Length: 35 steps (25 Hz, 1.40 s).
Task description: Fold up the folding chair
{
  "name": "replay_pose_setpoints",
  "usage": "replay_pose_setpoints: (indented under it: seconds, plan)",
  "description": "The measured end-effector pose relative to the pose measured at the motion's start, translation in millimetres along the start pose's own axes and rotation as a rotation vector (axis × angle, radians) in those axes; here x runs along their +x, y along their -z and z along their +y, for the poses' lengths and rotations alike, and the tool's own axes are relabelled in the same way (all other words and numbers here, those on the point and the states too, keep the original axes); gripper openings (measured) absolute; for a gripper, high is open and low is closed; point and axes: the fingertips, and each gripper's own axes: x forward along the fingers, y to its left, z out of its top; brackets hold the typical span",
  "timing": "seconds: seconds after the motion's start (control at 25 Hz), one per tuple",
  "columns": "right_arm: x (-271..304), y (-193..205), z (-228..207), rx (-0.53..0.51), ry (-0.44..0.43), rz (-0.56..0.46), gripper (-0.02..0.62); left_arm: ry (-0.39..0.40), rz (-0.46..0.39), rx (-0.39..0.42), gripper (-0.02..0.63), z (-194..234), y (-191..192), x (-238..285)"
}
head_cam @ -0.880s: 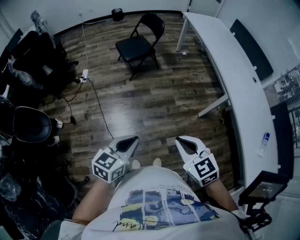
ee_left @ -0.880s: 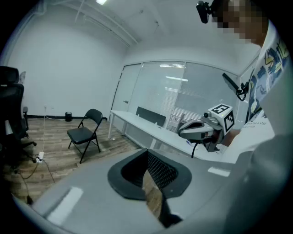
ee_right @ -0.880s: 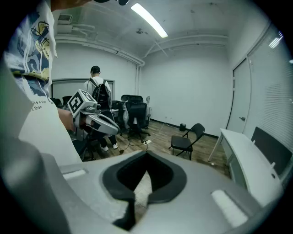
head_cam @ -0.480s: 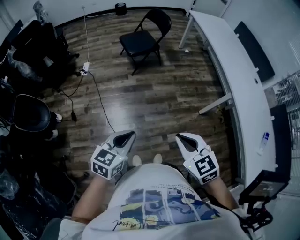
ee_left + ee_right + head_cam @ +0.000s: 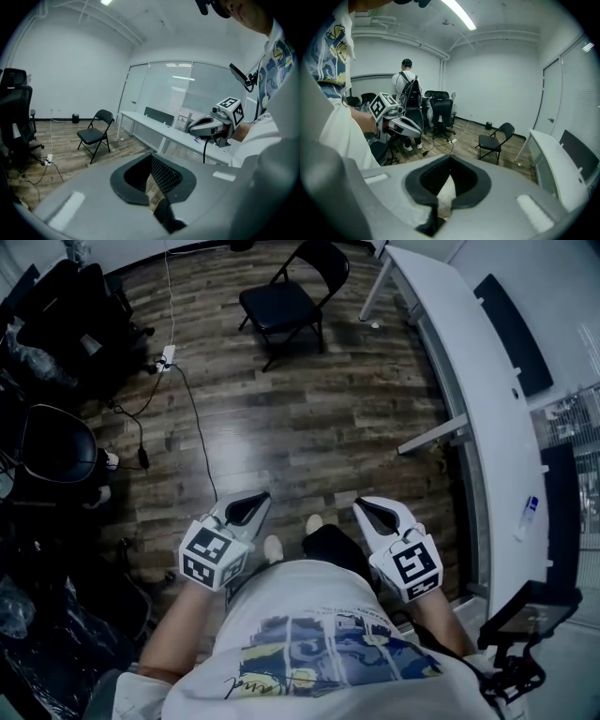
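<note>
At the far end of the dark wood-plank floor (image 5: 309,427), near the end of the long white bench (image 5: 473,381), stands the black tubular-metal folding chair (image 5: 278,307). It is opened out and upright, well apart from the person and both tools. It looks stiff and fairly light, a hinged frame with a flat padded seat and a curved back panel. The painted tube is probably slick for narrow jaws, and the frame could skate on the boards when pushed. A sound hold would be the top rail of the backrest with one tool, while the other lifts the front edge of the seat towards the back. Both should keep clear of the side hinges, where the frame scissors shut. The left gripper (image 5: 253,502) and right gripper (image 5: 367,510) hover close in front of the person's body, each with jaws clenched on nothing, only floor showing past the pads. The head view alone gives the plan from above: black office chairs (image 5: 56,460) at the left and a white power strip (image 5: 168,359) with its cable trailing across the boards. The left gripper view shows the chair's crossed legs side-on and a glass partition (image 5: 187,89) behind the bench. The right gripper view adds a person with a backpack (image 5: 405,86) standing among the office chairs.
</note>
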Motion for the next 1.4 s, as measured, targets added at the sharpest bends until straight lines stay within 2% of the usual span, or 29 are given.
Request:
replay_pose_setpoints:
  seconds: [0.2, 0.4, 0.64, 1.0, 1.4]
  plan:
    - [9.7, 12.3, -20.5, 0.038, -0.014, -0.022, 0.002, 0.0, 0.006, -0.003, 0.006, 2.8, 0.7, 23.1]
    - [32.4, 7.0, -60.7, 0.04, -0.038, -0.048, 0.003, -0.024, 0.015, -0.014, 0.006, 20.8, -15.7, 55.6]
    - [59.9, 2.7, -146.1, 0.082, -0.052, -0.075, 0.005, -0.052, 0.01, -0.026, 0.006, 38.3, -58.3, 120.3]
    - [99.3, -1.3, -274.0, 0.079, -0.1, -0.09, 0.018, -0.134, -0.025, -0.031, 0.008, 74.6, -125.8, 224.5]
    - [105.4, -10.0, -279.8, 0.09, -0.077, -0.07, 0.02, -0.13, -0.068, -0.059, 0.008, 87.0, -146.2, 227.2]
